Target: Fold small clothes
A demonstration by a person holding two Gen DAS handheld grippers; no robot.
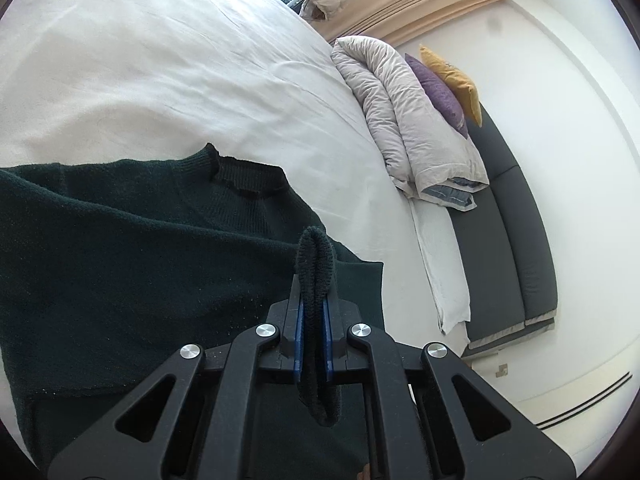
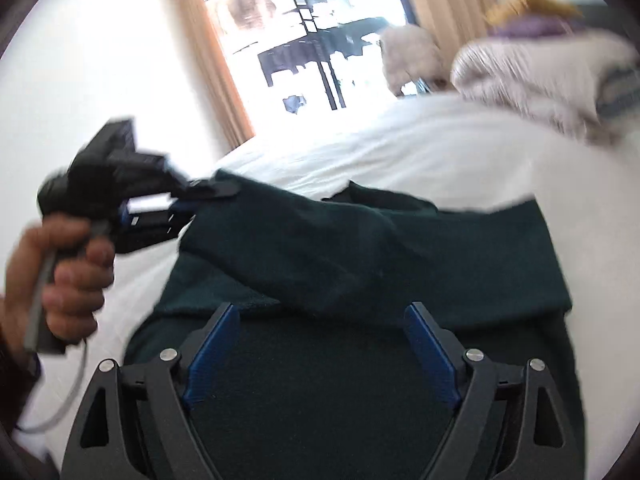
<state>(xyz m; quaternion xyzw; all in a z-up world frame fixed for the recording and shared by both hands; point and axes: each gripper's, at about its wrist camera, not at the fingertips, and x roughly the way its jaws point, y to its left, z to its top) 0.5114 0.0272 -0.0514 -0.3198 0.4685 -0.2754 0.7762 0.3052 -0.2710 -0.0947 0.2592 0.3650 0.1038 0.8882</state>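
Left gripper [image 1: 314, 280] is clenching a fold of the dark green knit sweater [image 1: 140, 248] lying on the white bed [image 1: 160, 80]; right gripper [image 2: 320, 320] is hanging released above it. Soft and limp, the sweater is probably best pinched at hems.

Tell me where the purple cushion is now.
In the left wrist view, the purple cushion is at upper right, between the folded duvet and the yellow cushion.
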